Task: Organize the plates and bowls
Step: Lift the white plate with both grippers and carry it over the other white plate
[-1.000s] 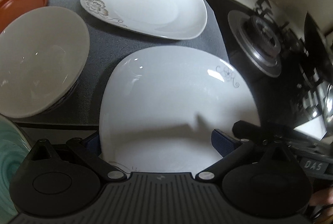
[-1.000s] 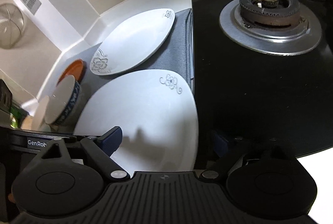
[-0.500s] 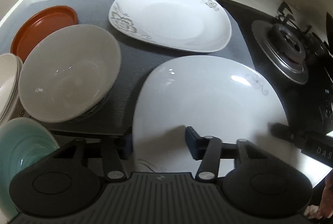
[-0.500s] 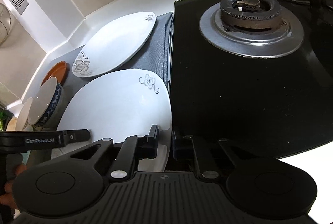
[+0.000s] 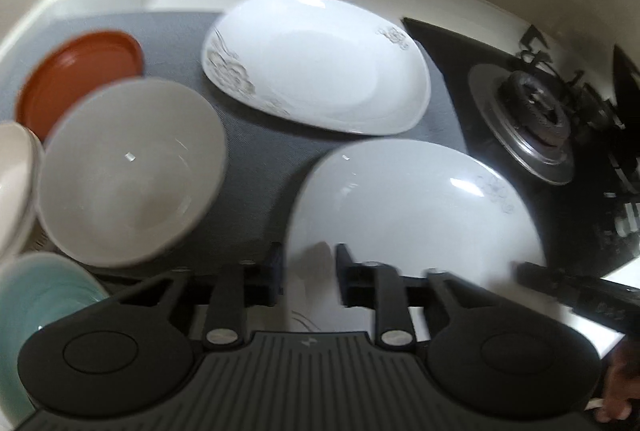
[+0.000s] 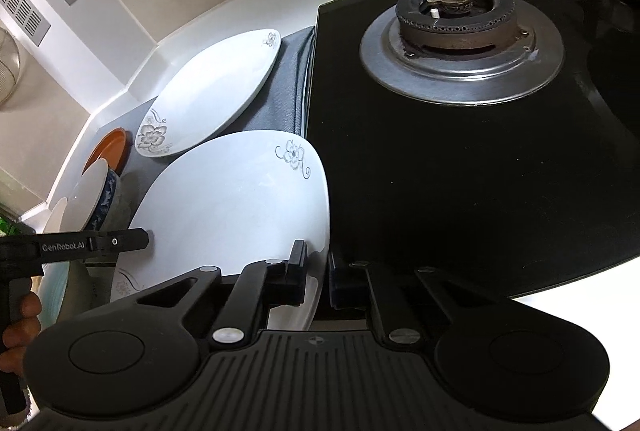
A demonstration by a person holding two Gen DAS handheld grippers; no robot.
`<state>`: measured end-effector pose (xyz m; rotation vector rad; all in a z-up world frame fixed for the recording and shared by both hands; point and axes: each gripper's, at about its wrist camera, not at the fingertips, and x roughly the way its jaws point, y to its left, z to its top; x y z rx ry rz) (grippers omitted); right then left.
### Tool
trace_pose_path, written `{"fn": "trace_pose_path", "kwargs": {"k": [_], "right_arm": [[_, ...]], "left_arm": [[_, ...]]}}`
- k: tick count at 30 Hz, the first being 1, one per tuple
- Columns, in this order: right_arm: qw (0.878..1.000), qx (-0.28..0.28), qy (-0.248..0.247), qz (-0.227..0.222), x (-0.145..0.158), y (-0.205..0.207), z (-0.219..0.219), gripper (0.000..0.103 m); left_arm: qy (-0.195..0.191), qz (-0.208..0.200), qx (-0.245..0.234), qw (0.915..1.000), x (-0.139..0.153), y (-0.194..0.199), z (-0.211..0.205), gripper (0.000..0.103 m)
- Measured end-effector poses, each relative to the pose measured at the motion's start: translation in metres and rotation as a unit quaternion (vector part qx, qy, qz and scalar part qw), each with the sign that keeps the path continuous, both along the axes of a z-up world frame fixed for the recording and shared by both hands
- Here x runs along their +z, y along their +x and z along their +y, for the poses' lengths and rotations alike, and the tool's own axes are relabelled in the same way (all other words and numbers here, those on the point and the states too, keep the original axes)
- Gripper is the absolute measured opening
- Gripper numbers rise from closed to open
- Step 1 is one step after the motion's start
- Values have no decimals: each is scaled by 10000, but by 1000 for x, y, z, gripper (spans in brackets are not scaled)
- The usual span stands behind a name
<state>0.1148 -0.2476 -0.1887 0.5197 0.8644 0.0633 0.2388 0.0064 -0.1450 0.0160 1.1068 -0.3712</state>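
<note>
Both grippers clamp the near white plate [image 5: 404, 207]: the left gripper [image 5: 310, 273] pinches its near-left rim, and the right gripper [image 6: 318, 279] pinches its near-right rim beside the black stovetop [image 6: 460, 171]. This plate sits over the grey mat [image 5: 256, 151], with a 2nd flowered plate [image 5: 320, 59] lying farther back and a grey bowl [image 5: 128, 167] to the left.

Both wrist cameras sit low and close at the counter's near edge: left faces far-left across the near plate [image 5: 412, 207], right faces the burner [image 6: 456, 11]; both share that plate [image 6: 236, 207].
</note>
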Motion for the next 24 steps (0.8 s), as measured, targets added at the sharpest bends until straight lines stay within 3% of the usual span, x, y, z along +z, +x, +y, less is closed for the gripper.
{"fn": "trace_pose_path", "kwargs": {"k": [2,3,4,6,8,9,11,17,24], "right_arm": [[10000,68,-49,-14,1,0,1,12],[10000,87,-34,-14,0,0,-1,12],[9999,103,-9,-11,0,1,-2,11],[9999,128,54,-15,-2,1,-4,11],[9998,167,75,-33,-3,2,-4,11],[9998,177,97,-34,-3,2,-5,11],[9998,166,130,-10,-3,3,-6,11],[9998,186,77,32,6,3,-9,12],[9995,254,-40,-155,28,2,-23,12]], "left_arm": [[-154,400,-13,9991,-7,4,0,71],[-129,522,14,9986,-11,4,-1,80],[-138,574,42,9982,-14,4,-1,87],[-282,542,-13,9981,-15,2,-1,88],[-583,587,-67,9966,-15,4,0,74],[-488,540,31,9973,-15,4,-1,66],[-129,285,37,9995,-14,3,-3,36],[-231,158,183,9994,-6,-1,2,28],[-285,36,192,9994,13,-4,-11,28]]}}
